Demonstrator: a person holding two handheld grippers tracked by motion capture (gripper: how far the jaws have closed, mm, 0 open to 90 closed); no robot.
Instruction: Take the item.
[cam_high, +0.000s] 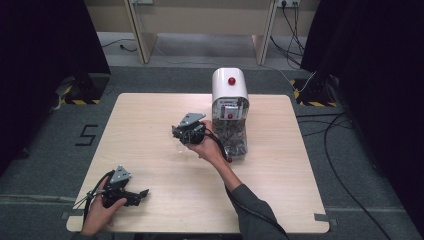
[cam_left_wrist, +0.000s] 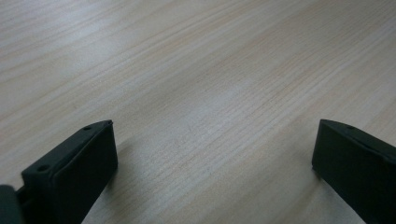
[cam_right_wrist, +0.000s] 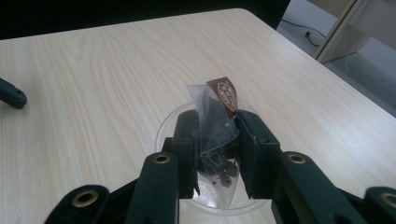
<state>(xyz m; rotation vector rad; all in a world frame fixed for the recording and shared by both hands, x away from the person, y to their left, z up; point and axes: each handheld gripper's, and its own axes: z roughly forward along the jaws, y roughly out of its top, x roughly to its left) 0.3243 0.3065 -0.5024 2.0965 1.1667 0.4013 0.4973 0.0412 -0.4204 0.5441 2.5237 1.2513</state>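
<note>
My right gripper (cam_right_wrist: 217, 122) is shut on a small clear packet (cam_right_wrist: 215, 100) with dark contents and a maroon label at its top. The packet hangs inside the rim of a clear round cup (cam_right_wrist: 164, 127) that stands on the table under the jaws. In the high view the right gripper (cam_high: 188, 132) is near the table's middle, just left of a white dispenser (cam_high: 229, 92). My left gripper (cam_high: 141, 193) rests at the near left of the table. Its jaws stand wide apart (cam_left_wrist: 212, 156) over bare wood, with nothing between them.
The white dispenser has a red button on top and a clear front bin (cam_high: 234, 137) with several packets in it. The light wooden table (cam_high: 280, 175) is bare to the right and front. Cables lie on the floor at the right.
</note>
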